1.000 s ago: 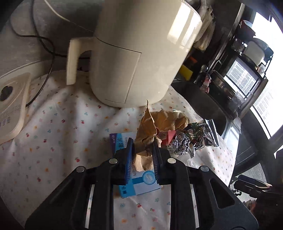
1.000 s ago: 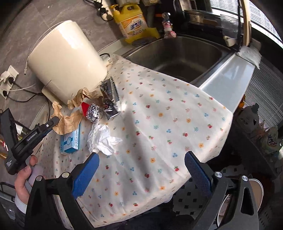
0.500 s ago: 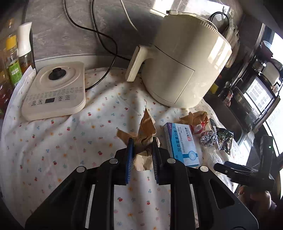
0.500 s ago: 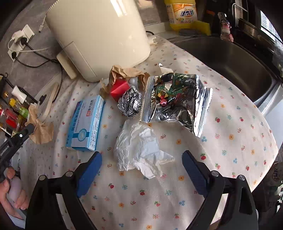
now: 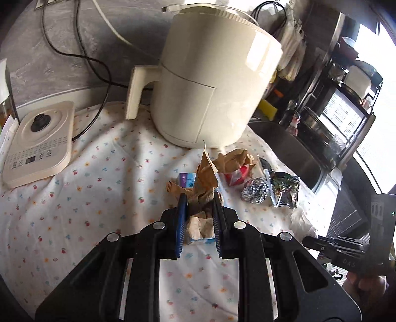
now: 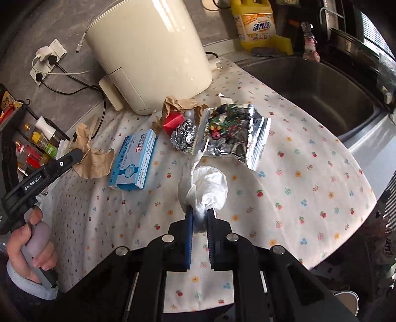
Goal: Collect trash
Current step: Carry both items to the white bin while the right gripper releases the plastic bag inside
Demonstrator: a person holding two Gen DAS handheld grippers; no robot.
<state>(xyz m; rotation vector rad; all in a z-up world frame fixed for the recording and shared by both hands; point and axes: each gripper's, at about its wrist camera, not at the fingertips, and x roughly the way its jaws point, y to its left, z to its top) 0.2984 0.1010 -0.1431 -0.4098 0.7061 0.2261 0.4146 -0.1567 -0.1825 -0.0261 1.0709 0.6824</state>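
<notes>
My left gripper (image 5: 198,198) is shut on a crumpled brown paper (image 5: 204,183), held above the flowered cloth; it also shows in the right wrist view (image 6: 92,158). My right gripper (image 6: 200,213) is shut on a white crumpled tissue (image 6: 206,185) just above the cloth. On the cloth lie a blue medicine box (image 6: 135,161), a foil ball (image 6: 184,137), a silver snack wrapper (image 6: 232,133), a red scrap (image 6: 172,121) and more brown paper (image 6: 180,104).
A cream air fryer (image 6: 148,49) stands behind the trash. A flat cream appliance (image 5: 37,146) lies left on the cloth. A steel sink (image 6: 309,86) is to the right, a yellow detergent bottle (image 6: 255,22) behind it. Cables and wall sockets (image 6: 44,62) are at the back.
My right gripper has closed on the white tissue and lifted it. My left gripper, still holding the brown paper, has swung back toward the air fryer and the trash pile.
</notes>
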